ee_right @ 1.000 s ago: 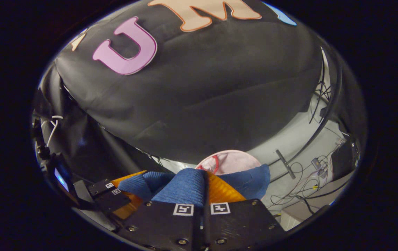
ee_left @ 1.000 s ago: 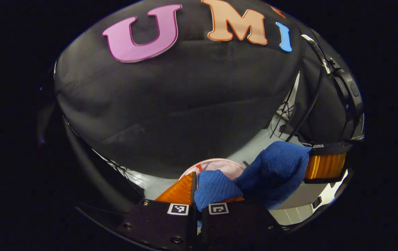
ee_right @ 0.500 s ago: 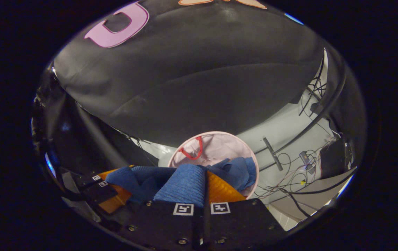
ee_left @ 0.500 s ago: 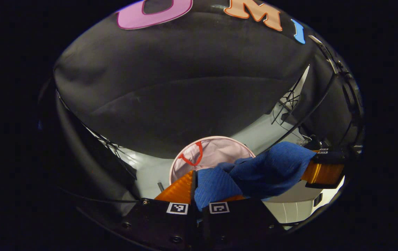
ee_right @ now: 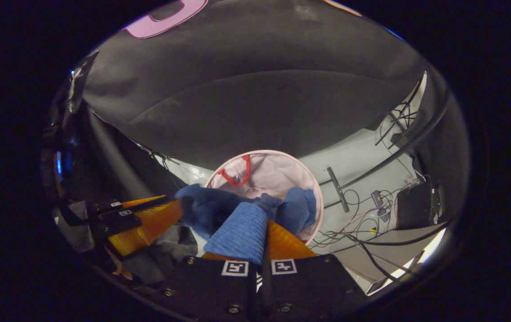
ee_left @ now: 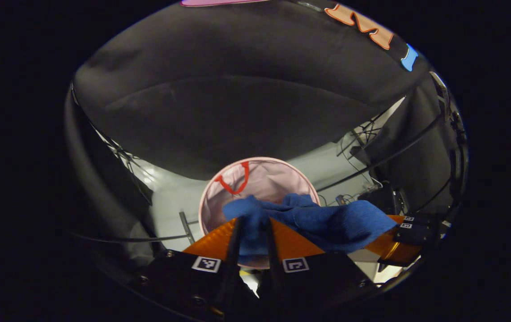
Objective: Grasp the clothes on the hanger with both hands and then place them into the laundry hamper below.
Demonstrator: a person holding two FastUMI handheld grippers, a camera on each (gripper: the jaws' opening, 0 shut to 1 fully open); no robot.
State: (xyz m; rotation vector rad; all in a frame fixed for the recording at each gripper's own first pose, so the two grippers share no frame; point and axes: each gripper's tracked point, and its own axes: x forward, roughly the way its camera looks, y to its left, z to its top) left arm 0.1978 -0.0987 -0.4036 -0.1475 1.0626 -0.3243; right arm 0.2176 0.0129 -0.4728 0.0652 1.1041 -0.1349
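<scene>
Both of my tongs hold the same blue knit garment, which hangs stretched between them above the floor. Left tongs have their two fingers set a narrow way apart with a fold of the cloth running down the gap; I cannot tell whether they press on it or have slackened. Right tongs are pinched close, the ribbed cloth bunched over one finger and caught where the two meet. In the left gripper view the right tongs sit far off to the side at the garment's other end, and in the right gripper view the left tongs sit likewise off to my other side, so the cloth spans from one to the other and sags in the middle. Below and ahead stands the pink laundry hamper, round, mouth open, with a red handle at its far rim. The sagging middle of the garment overlaps the hamper's near rim; a loose corner droops over the opening. Around the hamper lies pale floor, with a black bar and tangled cables well apart from it on one side, and the black cloth wall close behind.
</scene>
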